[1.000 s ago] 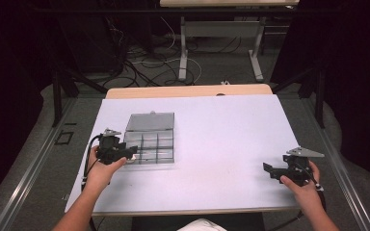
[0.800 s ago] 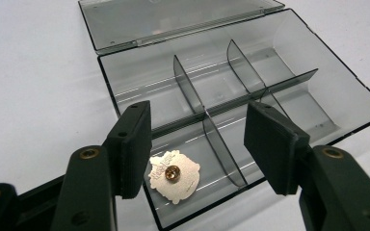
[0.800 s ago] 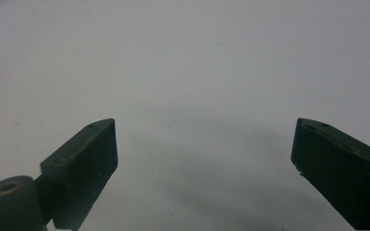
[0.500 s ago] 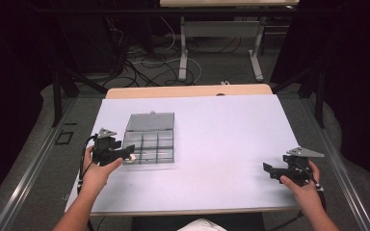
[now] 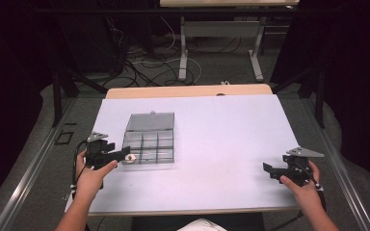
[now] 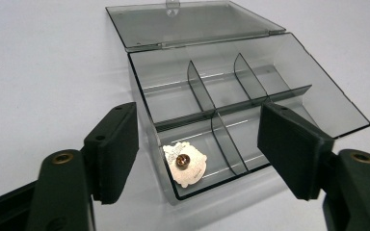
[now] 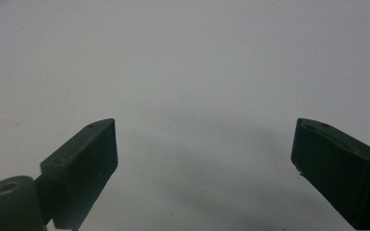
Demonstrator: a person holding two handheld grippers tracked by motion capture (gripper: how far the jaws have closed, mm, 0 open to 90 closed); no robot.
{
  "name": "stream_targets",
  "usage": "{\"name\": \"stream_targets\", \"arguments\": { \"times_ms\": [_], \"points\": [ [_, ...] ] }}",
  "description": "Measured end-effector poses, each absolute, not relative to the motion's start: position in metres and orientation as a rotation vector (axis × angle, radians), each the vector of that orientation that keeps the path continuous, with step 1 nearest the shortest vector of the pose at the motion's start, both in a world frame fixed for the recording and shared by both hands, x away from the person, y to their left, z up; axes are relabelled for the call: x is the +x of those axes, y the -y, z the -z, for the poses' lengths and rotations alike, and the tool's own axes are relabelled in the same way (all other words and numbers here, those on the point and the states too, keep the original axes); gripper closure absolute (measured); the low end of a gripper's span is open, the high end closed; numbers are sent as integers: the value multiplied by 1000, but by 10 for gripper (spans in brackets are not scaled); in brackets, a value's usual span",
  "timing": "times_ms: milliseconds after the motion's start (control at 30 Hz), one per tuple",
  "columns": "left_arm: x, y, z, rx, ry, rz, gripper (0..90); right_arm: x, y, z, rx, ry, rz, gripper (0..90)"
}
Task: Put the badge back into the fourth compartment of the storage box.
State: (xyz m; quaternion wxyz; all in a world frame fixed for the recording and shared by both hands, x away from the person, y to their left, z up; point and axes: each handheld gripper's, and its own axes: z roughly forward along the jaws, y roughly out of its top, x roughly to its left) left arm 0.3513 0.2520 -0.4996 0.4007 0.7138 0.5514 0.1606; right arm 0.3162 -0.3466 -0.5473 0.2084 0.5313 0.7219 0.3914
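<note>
Box (image 5: 149, 143) sits on the left half of the table (image 5: 221, 144), lid (image 5: 150, 121) flipped open and lying flat on the far side. Smoky clear plastic, split by dividers into small compartments. Only one filled: a small pale badge (image 6: 185, 162) with a brown stud in the middle, lying flat in the near-left corner compartment as seen from the left gripper view. Rest of the compartments look bare. Same badge visible from the high view as a pale dot (image 5: 131, 157) at the box's near-left corner.

Left gripper (image 5: 123, 155) right at that corner, held in the left hand (image 5: 92, 173), pointing right toward the box. Jaws just been opening, now standing apart on either side of the badge's compartment, nothing pressed between them; from its own view (image 6: 197, 149) the pads clear the box wall on both sides. Box's near wall between pads and badge.

Right gripper (image 5: 269, 169) well apart, over at the near-right of the table, held in the right hand (image 5: 304, 185), grey plate on top. Jaws wide open (image 7: 202, 159) over plain white tabletop, gripping nothing.

Around the table: dark floor, loose cables (image 5: 139, 62) past the far edge, white legs of another table (image 5: 183, 48) farther back. Nothing lying between the two grippers, just open tabletop.
</note>
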Motion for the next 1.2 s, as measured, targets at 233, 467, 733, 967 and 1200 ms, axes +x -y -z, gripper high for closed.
{"name": "stream_targets", "arguments": {
  "times_ms": [233,467,733,967,1200],
  "points": [
    [350,-261,505,1805,-1409,-419,213,316,346,547,1492,-2006,-1090,87],
    [351,-268,514,1809,-1412,-443,154,316,346,548,1486,-2001,-1089,87],
    [350,-274,520,1790,-1411,-462,78,316,347,547,1485,-2009,-1090,87],
    [350,-280,525,1789,-1424,-476,7,316,347,547,1482,-2010,-1090,87],
    [349,-287,530,1753,-1448,-491,7,316,347,547,1480,-2012,-1091,87]
  ]
}}
